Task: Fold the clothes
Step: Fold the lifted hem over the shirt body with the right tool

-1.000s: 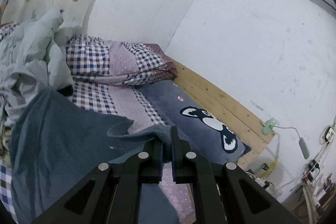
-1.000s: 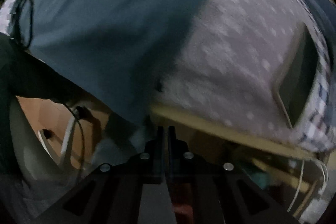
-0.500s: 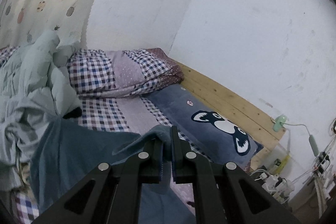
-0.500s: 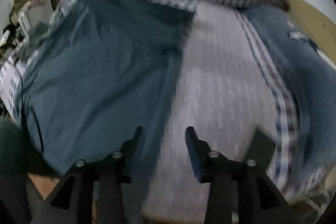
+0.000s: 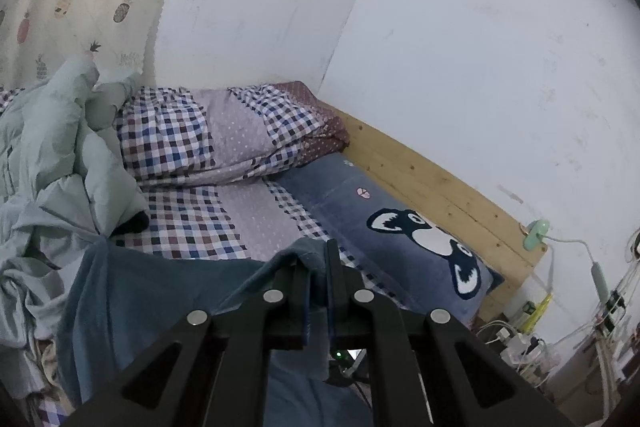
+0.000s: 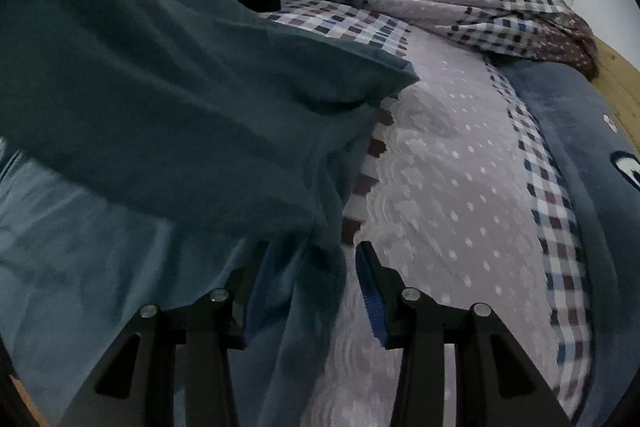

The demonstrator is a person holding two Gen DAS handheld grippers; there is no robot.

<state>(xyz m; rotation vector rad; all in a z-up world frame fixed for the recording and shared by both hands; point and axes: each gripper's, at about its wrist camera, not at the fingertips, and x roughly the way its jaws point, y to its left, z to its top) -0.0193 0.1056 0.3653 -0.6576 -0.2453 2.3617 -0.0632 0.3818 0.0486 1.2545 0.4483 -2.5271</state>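
A fold of the teal garment (image 5: 132,299) is clamped in the left tool (image 5: 318,267) and held above the bed (image 5: 256,223). The right tool (image 6: 312,263) is spread apart over the garment's edge, gripping nothing.

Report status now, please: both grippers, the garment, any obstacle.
Left gripper shut on dark teal cotton garment. Right gripper open over its edge. No obstacle seen.

Left gripper (image 5: 317,269) clamped, right gripper (image 6: 310,267) agape.
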